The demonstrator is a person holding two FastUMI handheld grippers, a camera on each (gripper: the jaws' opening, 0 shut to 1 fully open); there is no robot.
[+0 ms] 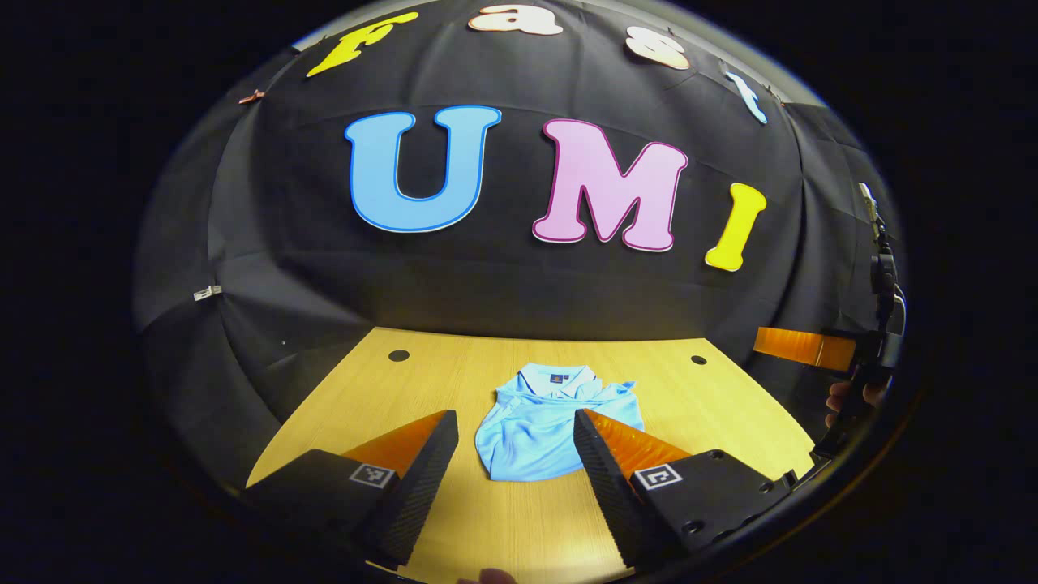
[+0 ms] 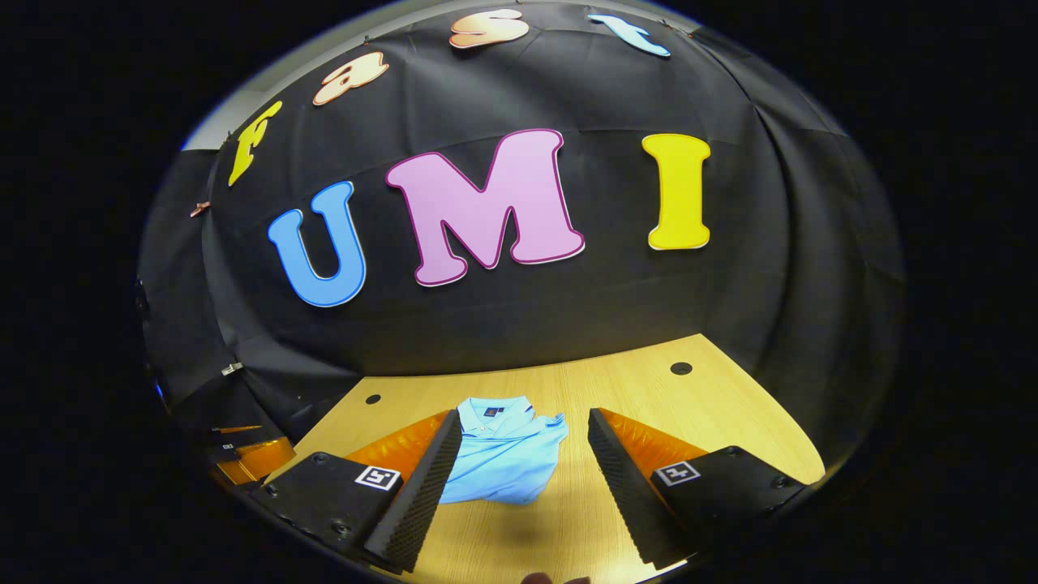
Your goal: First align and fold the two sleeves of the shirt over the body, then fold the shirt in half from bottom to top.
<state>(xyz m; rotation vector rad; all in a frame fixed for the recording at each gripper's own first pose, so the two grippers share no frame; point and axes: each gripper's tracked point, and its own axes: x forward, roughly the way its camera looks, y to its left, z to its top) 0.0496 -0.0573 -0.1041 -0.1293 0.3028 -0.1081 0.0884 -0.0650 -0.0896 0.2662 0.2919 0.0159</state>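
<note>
Shirt lies folded small on the tabletop, collar up.
Both folds look done; left hand-held gripper and right hand-held gripper hang spread apart above it, so withdrawing seems next.

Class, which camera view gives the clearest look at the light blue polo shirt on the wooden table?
The left gripper view: the light blue polo shirt lies almost whole between the open fingers. In the right gripper view the shirt is partly hidden behind one finger.
</note>
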